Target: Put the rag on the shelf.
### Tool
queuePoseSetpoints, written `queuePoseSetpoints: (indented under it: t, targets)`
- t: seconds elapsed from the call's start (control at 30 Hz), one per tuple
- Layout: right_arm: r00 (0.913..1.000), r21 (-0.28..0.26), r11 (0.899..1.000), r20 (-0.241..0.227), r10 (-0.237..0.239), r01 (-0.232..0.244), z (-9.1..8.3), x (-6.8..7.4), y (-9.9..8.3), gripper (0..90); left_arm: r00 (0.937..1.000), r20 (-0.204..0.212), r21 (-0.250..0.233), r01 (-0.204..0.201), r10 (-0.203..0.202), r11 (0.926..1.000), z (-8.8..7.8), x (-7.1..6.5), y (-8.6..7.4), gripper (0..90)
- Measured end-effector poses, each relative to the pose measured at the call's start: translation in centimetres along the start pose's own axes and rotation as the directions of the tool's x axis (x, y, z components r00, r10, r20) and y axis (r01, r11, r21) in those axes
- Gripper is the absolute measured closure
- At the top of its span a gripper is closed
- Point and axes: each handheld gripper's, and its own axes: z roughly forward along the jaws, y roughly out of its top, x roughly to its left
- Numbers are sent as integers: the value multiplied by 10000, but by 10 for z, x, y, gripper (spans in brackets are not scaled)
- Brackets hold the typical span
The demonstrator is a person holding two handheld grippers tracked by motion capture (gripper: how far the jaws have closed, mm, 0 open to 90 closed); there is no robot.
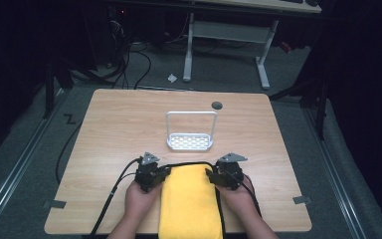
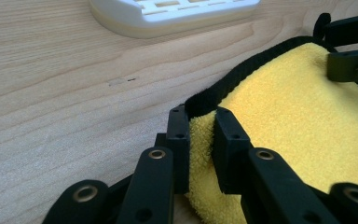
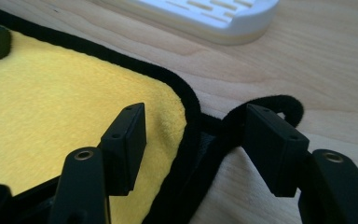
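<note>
Left gripper (image 2: 200, 140) pinches yellow towel (image 1: 190, 199); right gripper (image 3: 196, 140) apparently released.

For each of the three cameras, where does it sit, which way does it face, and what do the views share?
High view: above the person's side, looking forward and down on the table; forearms, hands, both grippers show.
Left gripper view: rides the left gripper, looking along its jaws, clamped on the yellow cloth.
Right gripper view: rides the right gripper, jaws open over the cloth's black edge.
All three share the cloth and the white rack.
</note>
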Motion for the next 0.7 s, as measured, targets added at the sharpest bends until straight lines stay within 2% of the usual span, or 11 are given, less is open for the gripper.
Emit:
queuePoseSetpoints:
  t: [0.07, 0.2, 0.27, 0.3, 0.33, 0.47, 0.6, 0.7]
  targets:
    - [9999, -50, 9999, -63, 110, -110, 2, -1, 1, 404, 10000, 10, -10, 17, -17, 10000, 0, 0, 0, 775]
    - [9996, -81, 9996, -119, -271, 270, 2, 3, 0, 527, 10000, 25, -12, 40, -40, 10000, 0, 0, 0, 774]
    - [9993, -80, 9995, -205, -318, 316, 1, 5, 0, 575, 10000, 43, -33, 58, -58, 10000, 0, 1, 0, 769]
    - [9989, -82, 9994, -325, -348, 345, 1, 6, -1, 629, 10000, 46, -35, 65, -65, 10000, 0, 1, 0, 768]
    - [9989, -82, 9994, -325, -348, 345, 1, 6, -1, 629, 10000, 46, -35, 66, -66, 10000, 0, 1, 0, 768]
    - [9982, -250, 9991, -481, -359, 348, 0, 9, -4, 728, 10000, 54, -41, 83, -83, 10000, 0, 1, 0, 768]
    - [9975, -323, 9981, -460, -532, 517, 0, 11, -4, 751, 9997, 136, -7, 191, -191, 9998, -1, 2, 0, 775]
    - [9978, -380, 9983, -487, -459, 441, 0, 11, -5, 753, 9995, 171, -8, 254, -254, 9997, -1, 3, -1, 786]
